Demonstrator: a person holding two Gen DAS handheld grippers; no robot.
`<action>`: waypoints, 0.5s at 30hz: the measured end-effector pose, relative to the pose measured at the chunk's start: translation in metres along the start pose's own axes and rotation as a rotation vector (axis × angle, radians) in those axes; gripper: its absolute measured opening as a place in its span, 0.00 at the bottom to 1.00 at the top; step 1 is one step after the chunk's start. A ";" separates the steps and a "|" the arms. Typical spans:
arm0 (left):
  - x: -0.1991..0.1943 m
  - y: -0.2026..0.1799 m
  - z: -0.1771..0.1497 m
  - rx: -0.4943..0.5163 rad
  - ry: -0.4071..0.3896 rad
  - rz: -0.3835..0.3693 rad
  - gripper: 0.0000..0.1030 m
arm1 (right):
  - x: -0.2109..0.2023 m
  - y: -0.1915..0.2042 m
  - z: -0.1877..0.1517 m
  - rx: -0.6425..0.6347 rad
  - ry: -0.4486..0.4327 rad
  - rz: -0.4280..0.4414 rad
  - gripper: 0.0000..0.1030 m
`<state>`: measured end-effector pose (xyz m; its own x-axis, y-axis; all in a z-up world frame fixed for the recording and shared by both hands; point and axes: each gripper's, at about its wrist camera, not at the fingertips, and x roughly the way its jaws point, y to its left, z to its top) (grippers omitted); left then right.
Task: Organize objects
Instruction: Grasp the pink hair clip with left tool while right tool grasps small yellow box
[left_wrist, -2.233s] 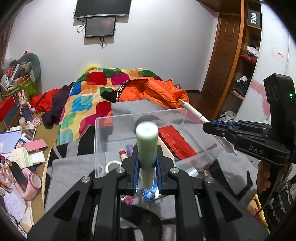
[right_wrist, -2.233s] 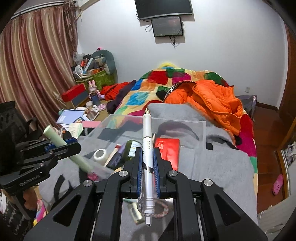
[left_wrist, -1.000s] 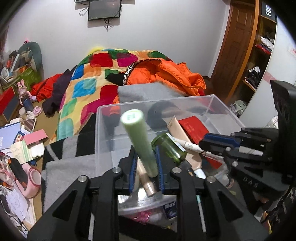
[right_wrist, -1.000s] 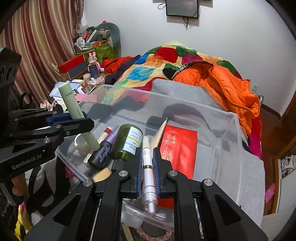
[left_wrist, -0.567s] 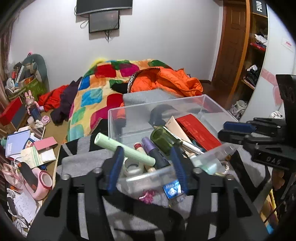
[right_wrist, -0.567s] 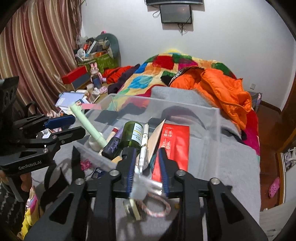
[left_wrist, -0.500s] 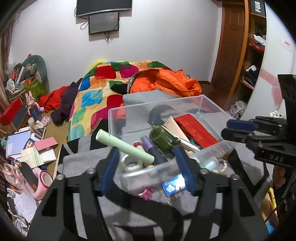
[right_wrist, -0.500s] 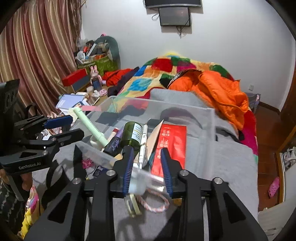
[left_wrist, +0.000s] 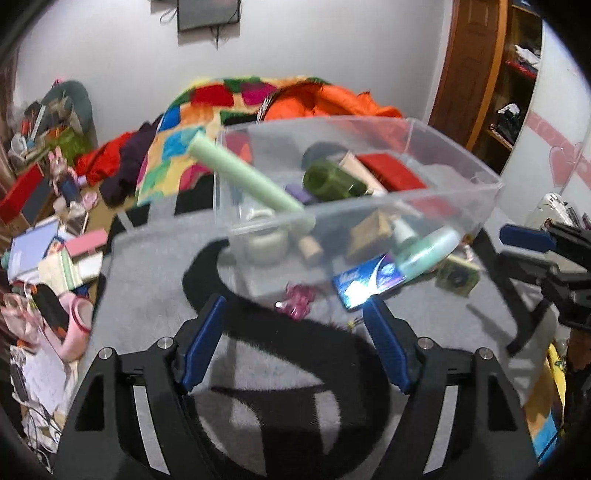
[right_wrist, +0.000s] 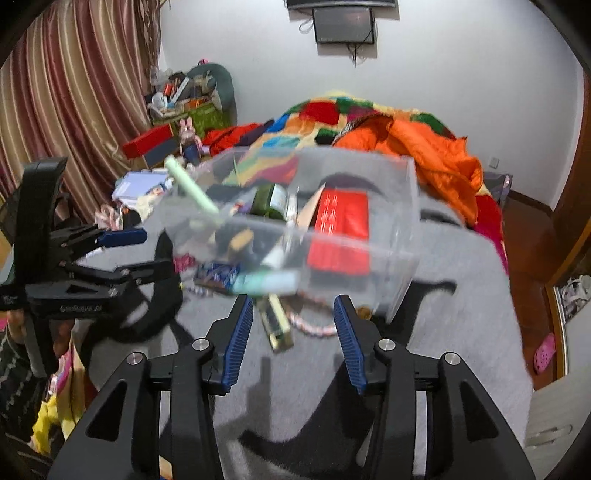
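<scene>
1. The grey blanket spreads under both tools, right up to their fingertips, and it carries everything else.
2. Ahead of both grippers sits the clear plastic bin, its near wall just beyond the fingertips in either view. Soft bedding underneath means a hard nudge could tip or slide it.
3. Inside, on the far right from the right gripper, lies the red packet; left of it the dark green bottle rests on its side.
4. The pale green tube leans against the bin's left corner, top poking over the rim. That's the risk: a knock could send it rolling out.
5. The left gripper hangs with jaws wide apart, gripping nothing.
6. The right gripper is likewise spread and empty.
7. Loose pieces remain on the blanket between fingertips and bin: a blue packet, a small green box, a braided cord, a pink trinket.
8. Both views are blurred, and a badly aimed grab could snag the cord or bump the bin wall.
</scene>
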<state>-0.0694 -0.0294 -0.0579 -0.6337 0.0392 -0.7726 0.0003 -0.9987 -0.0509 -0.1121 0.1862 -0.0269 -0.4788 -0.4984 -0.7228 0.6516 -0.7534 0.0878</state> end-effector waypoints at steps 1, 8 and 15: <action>0.003 0.001 -0.001 -0.005 0.008 0.000 0.72 | 0.003 0.001 -0.003 -0.001 0.011 -0.003 0.41; 0.024 0.004 0.001 -0.022 0.058 -0.010 0.44 | 0.026 0.003 -0.013 0.003 0.051 -0.008 0.41; 0.029 -0.003 0.005 -0.012 0.064 -0.019 0.24 | 0.034 0.009 -0.016 0.010 0.050 0.007 0.28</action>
<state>-0.0916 -0.0252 -0.0766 -0.5827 0.0605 -0.8104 -0.0018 -0.9973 -0.0732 -0.1136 0.1692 -0.0616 -0.4441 -0.4822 -0.7552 0.6492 -0.7540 0.0997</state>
